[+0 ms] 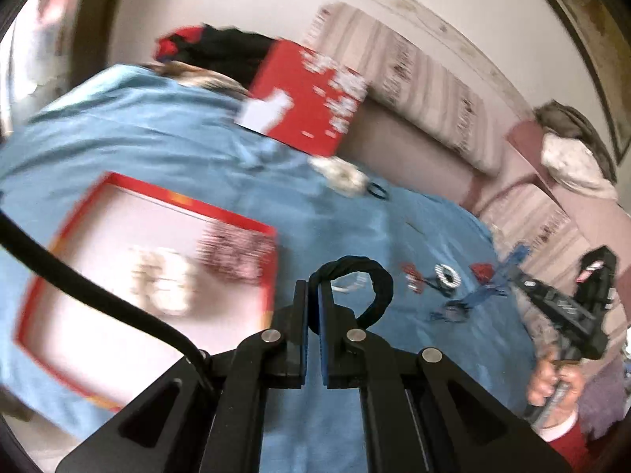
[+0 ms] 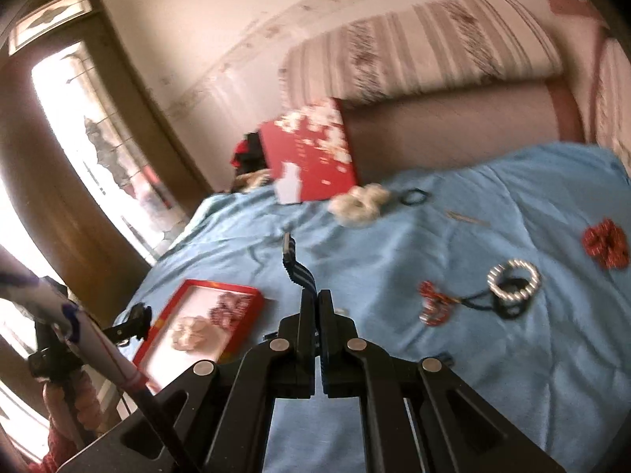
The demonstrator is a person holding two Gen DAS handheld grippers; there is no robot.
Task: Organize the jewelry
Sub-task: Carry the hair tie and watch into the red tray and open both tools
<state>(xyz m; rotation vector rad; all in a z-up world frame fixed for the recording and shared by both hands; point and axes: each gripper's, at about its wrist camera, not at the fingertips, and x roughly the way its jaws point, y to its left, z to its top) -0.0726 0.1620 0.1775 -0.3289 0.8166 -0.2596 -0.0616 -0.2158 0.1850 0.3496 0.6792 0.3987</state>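
Observation:
In the left wrist view my left gripper is shut on a black hair tie, whose loop arches above the fingertips. It hangs over the blue cloth, right of the open red box with a white lining and scrunchies in it. My right gripper is shut on a dark blue striped strap that sticks up from the jaws. The right gripper also shows at the right of the left wrist view, held in a hand. The left gripper shows beside the red box.
Loose on the blue cloth lie a pearl bracelet, a red scrunchie, a red-and-white bow, a white scrunchie, a black tie and a thin hairpin. The red lid leans at the back.

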